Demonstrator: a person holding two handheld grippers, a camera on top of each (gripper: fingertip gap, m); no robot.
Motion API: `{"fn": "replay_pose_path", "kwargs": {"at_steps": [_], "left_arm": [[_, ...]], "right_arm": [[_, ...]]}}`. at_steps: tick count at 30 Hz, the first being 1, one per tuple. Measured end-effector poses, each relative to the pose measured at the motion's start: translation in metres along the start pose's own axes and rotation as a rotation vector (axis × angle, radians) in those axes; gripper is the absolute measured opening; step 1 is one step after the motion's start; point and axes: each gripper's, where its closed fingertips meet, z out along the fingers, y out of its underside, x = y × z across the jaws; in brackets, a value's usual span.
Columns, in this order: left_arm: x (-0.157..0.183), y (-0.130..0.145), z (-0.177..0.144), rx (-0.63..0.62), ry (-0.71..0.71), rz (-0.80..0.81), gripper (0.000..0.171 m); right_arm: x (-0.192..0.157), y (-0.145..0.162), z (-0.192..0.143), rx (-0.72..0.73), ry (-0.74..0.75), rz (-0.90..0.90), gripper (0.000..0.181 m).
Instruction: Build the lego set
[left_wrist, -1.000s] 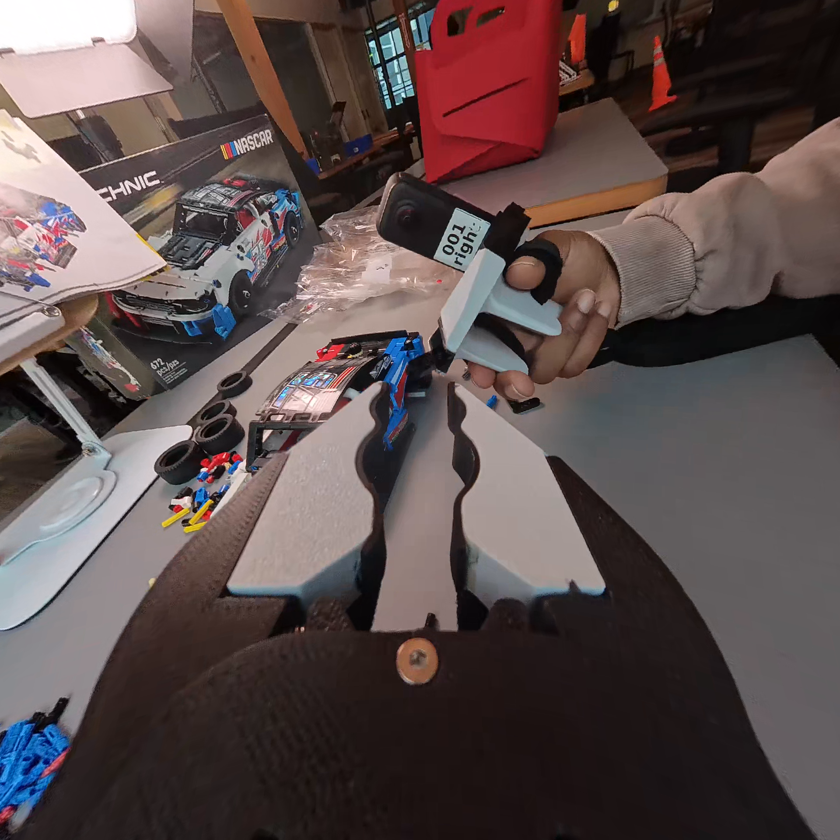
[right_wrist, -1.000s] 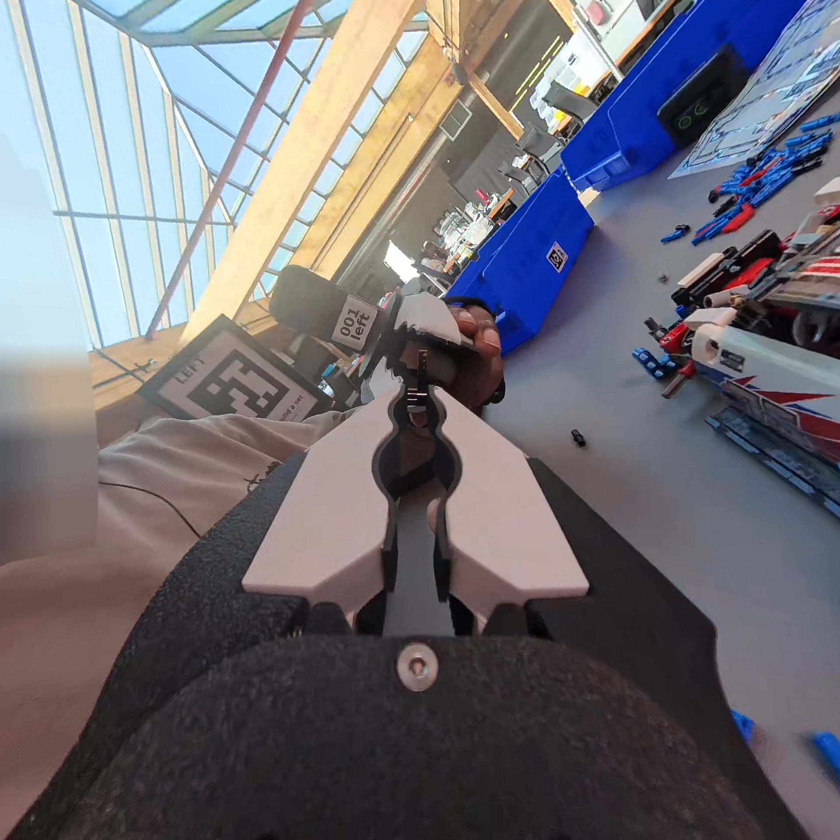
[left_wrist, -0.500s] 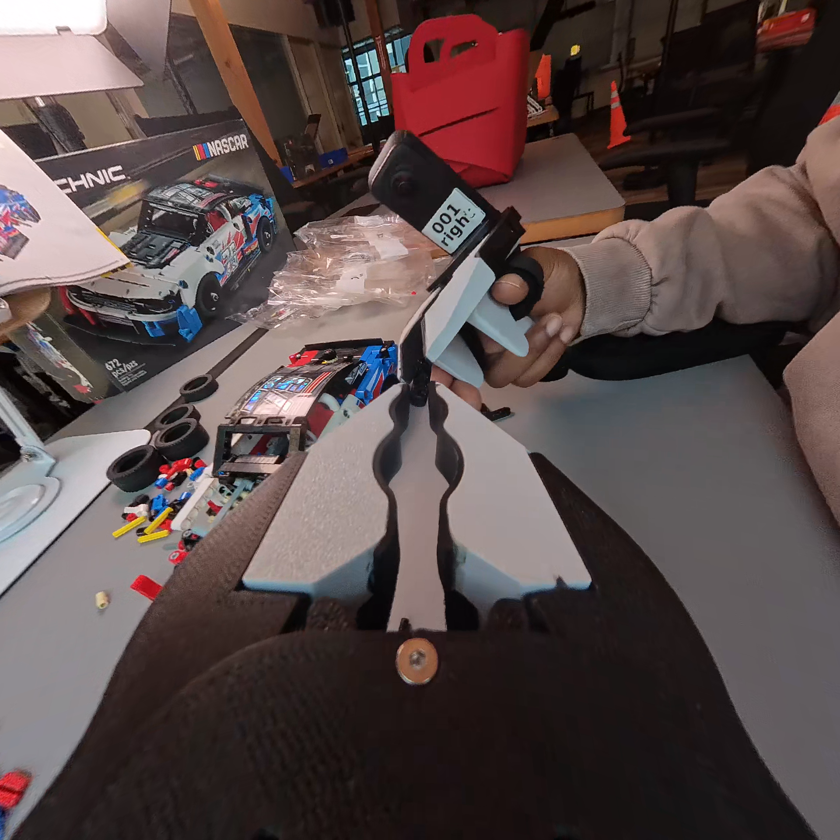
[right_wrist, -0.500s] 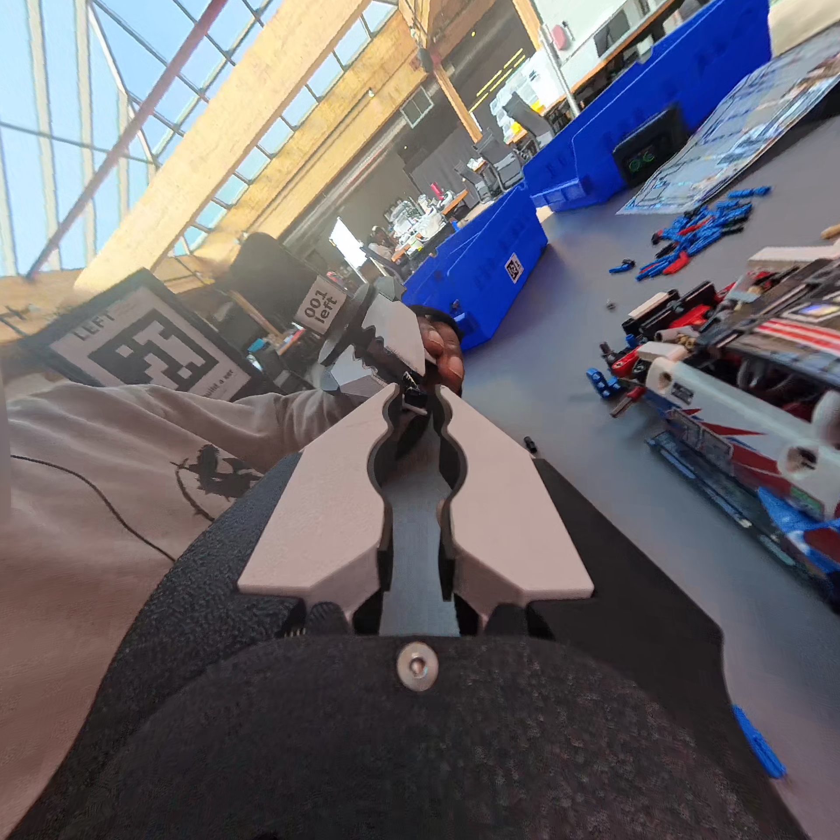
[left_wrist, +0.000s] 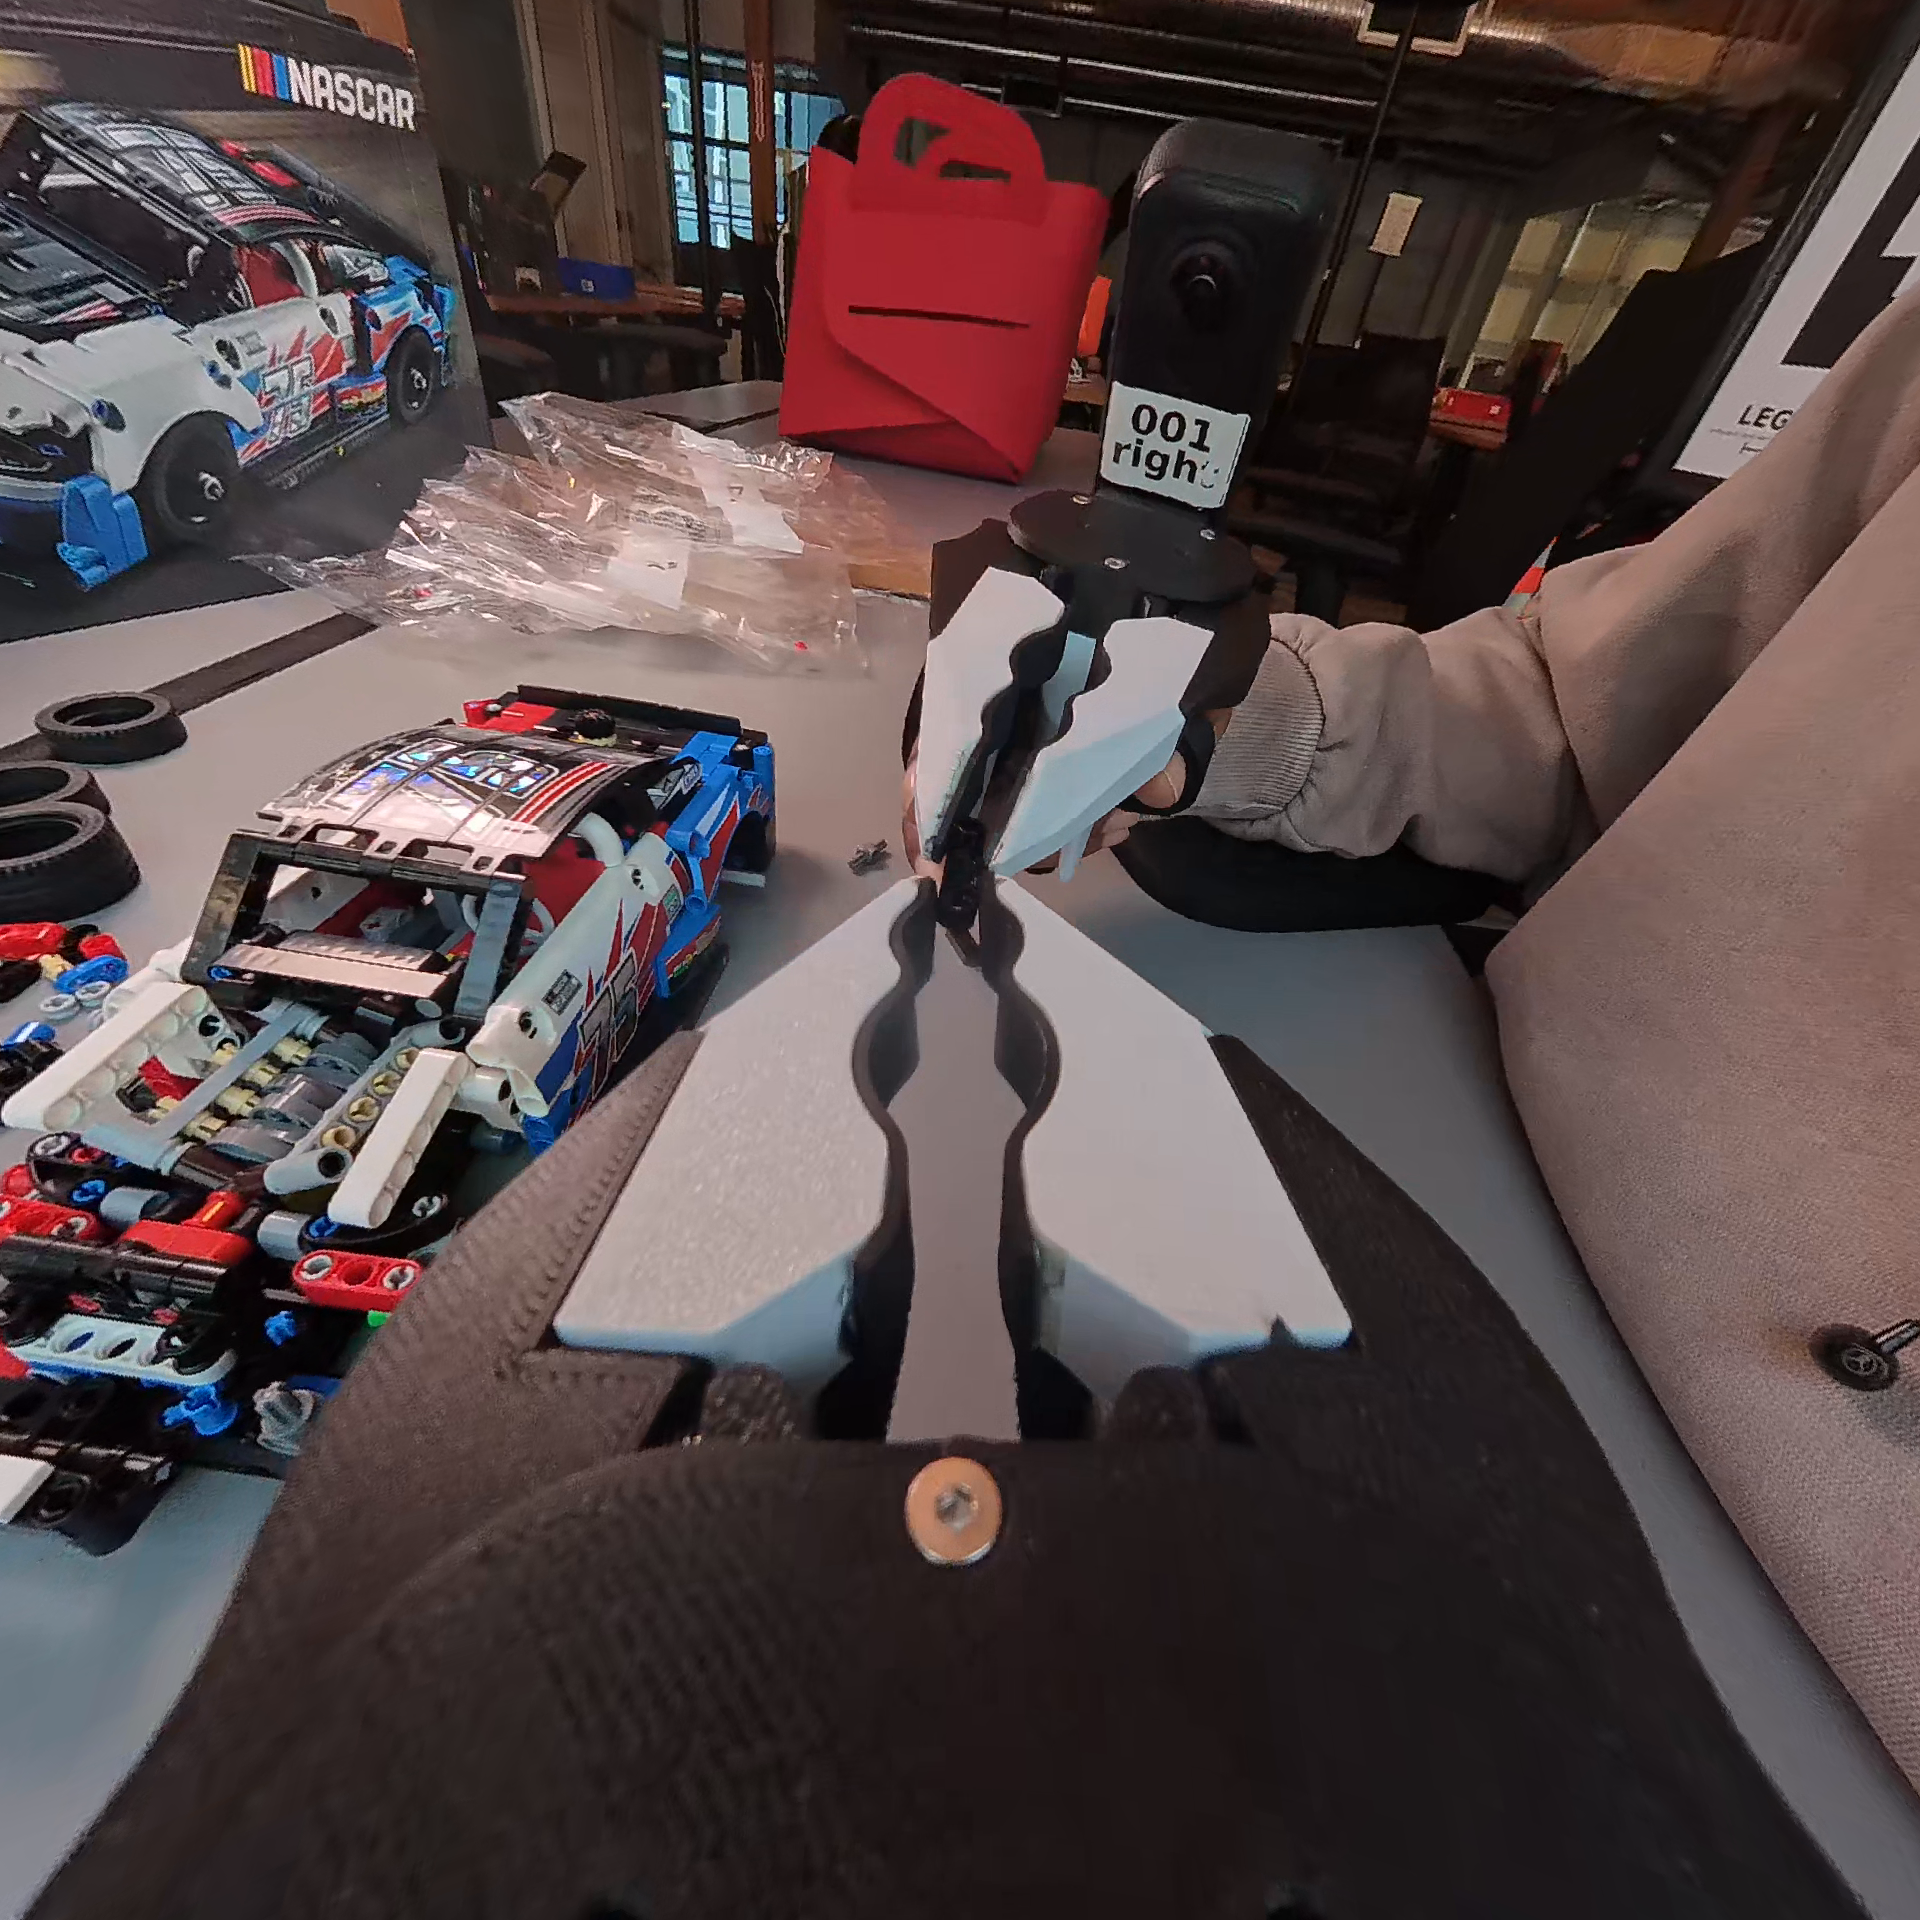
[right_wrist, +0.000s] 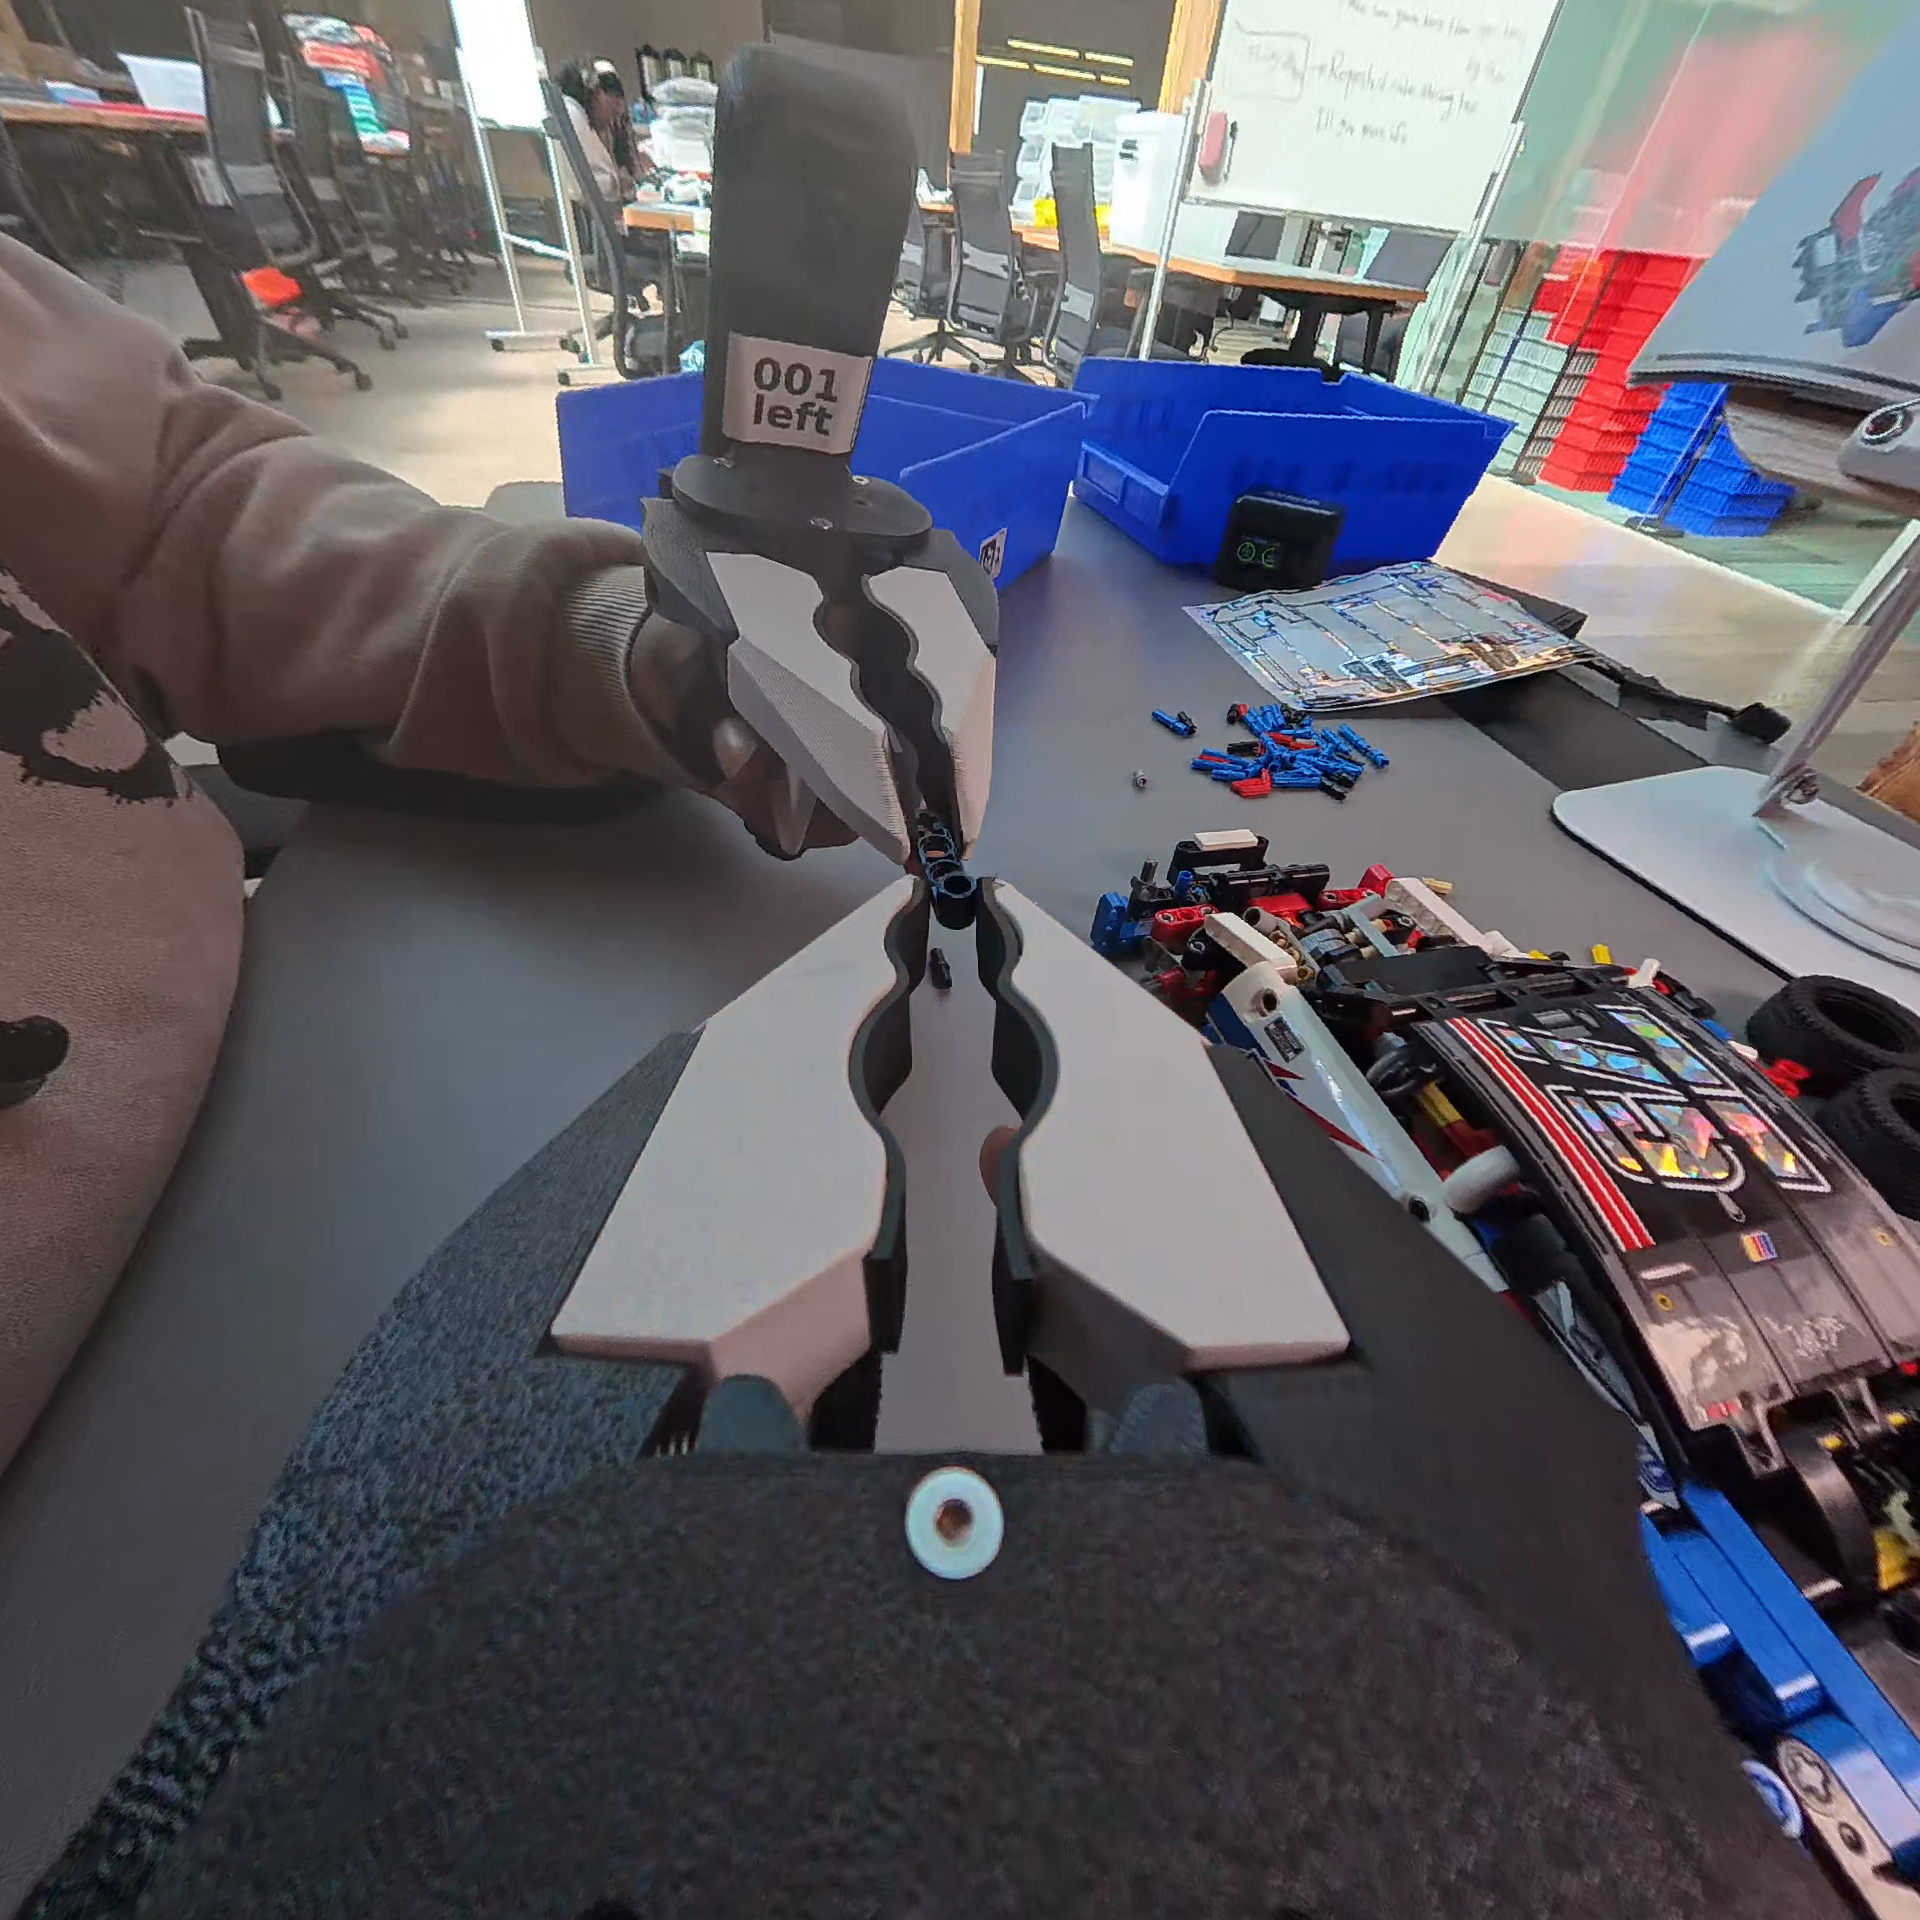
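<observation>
Change noted: left gripper, wider apart a second ago, now closing in tip to tip with right gripper
- Left clenching black beam; right pinching small blue-and-black connector, pieces touching above table, just beside part-built car
- Judgement: joining of the two parts getting under way, sub-assembly not yet going onto car
- Writing: printed stickers showing on both camera stalks, branding on set box; not transcribing

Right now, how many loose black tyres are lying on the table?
3 in the left wrist view: one tyre farthest back, a second at the left edge, a third nearest the car. More may sit outside the frame.
</observation>
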Motion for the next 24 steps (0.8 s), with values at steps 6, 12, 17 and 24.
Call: {"fn": "replay_pose_path", "kwargs": {"at_steps": [6,12,17,24], "left_arm": [[0.001,0.013,-0.001,-0.09,0.006,0.086,0.007],[-0.003,0.055,-0.007,-0.342,-0.001,0.217,0.0],[-0.008,0.081,-0.006,-0.489,-0.039,0.277,0.0],[-0.038,0.073,-0.024,-0.495,-0.163,0.238,0.013]], "right_arm": [[-0.006,0.012,0.002,-0.066,-0.052,0.019,0.006],[-0.01,0.053,0.007,-0.296,-0.064,0.024,0.005],[-0.016,0.083,0.009,-0.468,-0.066,-0.02,0.005],[-0.018,0.093,0.008,-0.558,-0.055,-0.078,0.005]]}}
